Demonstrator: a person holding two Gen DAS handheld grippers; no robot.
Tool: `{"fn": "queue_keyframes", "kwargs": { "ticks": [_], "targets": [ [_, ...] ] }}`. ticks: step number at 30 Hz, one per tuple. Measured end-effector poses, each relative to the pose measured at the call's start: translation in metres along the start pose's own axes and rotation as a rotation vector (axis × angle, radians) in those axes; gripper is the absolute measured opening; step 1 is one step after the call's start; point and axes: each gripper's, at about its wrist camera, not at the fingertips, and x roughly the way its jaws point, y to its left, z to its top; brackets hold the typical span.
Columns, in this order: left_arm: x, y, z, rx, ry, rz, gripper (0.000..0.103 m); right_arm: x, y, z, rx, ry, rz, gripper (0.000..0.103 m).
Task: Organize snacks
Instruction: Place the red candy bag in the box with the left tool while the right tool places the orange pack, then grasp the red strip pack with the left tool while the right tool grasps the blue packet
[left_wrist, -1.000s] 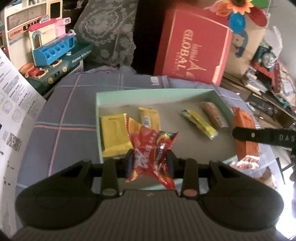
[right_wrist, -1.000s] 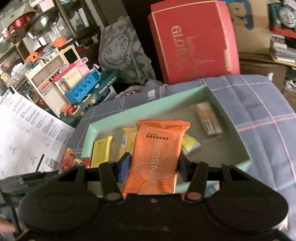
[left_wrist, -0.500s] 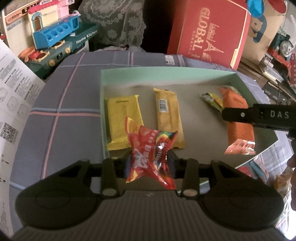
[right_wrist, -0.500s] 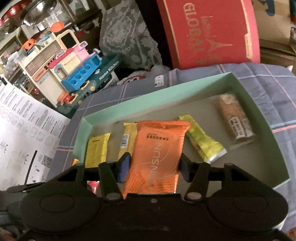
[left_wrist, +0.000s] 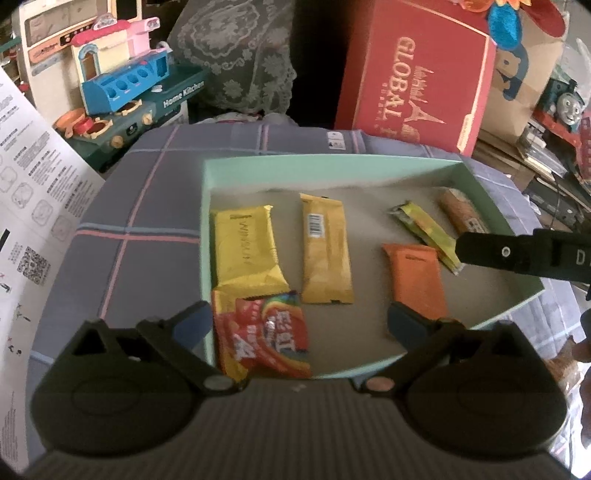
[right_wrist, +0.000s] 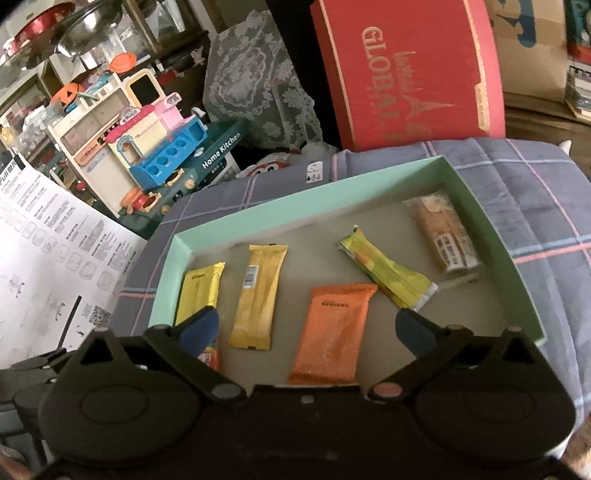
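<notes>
A shallow mint-green box (left_wrist: 332, 162) (right_wrist: 295, 206) lies on a checked cloth. In it lie two yellow packets (left_wrist: 245, 251) (left_wrist: 325, 253), an orange packet (left_wrist: 417, 280) (right_wrist: 332, 328), a yellow-green bar (left_wrist: 424, 230) (right_wrist: 384, 273), a brown bar (left_wrist: 463, 216) (right_wrist: 445, 236) and a red rainbow candy bag (left_wrist: 266, 336) at the near left corner. My left gripper (left_wrist: 297, 325) is open with the candy bag lying between its fingers. My right gripper (right_wrist: 308, 332) is open with the orange packet lying between its fingers; one finger (left_wrist: 517, 254) shows in the left wrist view.
A red "GLOBAL" box (left_wrist: 417, 74) (right_wrist: 406, 70) stands behind the green box. A toy kitchen (left_wrist: 122, 88) (right_wrist: 147, 147) sits at the back left. White instruction sheets (left_wrist: 29, 206) (right_wrist: 48, 251) lie on the left. Cardboard boxes and toys crowd the right.
Both grippers have opened. The candy bag dropped from the left gripper into the box's near left corner, and the orange packet dropped from the right gripper onto the box floor.
</notes>
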Motion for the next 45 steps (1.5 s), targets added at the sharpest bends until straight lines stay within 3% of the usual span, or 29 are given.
{"fn": "queue_keyframes", "kwargs": {
  "ticks": [12,19,27,32,36,39,41,43,45],
  "targets": [
    [-0.045,-0.013,-0.023,0.033,-0.038,-0.001,0.103,-0.062,-0.007,-0.028,0.002,-0.066,0.027,0.103],
    [-0.047,-0.005,-0.058,0.012,0.022,0.001,0.103,-0.075,-0.018,-0.060,0.025,-0.048,0.016,0.103],
    [-0.038,-0.005,-0.112,0.018,0.107,-0.015,0.101,-0.072,-0.037,-0.105,0.100,0.046,0.005,0.103],
    [-0.035,-0.009,-0.136,0.045,0.140,-0.030,0.078,-0.071,-0.044,-0.129,0.112,0.087,-0.017,0.103],
    [-0.031,-0.014,-0.143,0.051,0.162,-0.050,0.069,-0.071,-0.049,-0.142,0.132,0.098,-0.040,0.102],
    [-0.026,-0.018,-0.145,0.053,0.178,-0.070,0.060,-0.073,-0.051,-0.146,0.127,0.081,-0.078,0.093],
    [-0.023,-0.023,-0.149,0.060,0.203,-0.095,0.039,-0.074,-0.051,-0.149,0.126,0.080,-0.082,0.082],
    [-0.022,-0.027,-0.152,0.080,0.213,-0.111,0.026,-0.073,-0.051,-0.149,0.124,0.083,-0.082,0.071],
    [-0.022,-0.032,-0.156,0.101,0.211,-0.130,0.026,-0.072,-0.047,-0.148,0.116,0.084,-0.074,0.060]
  ]
}}
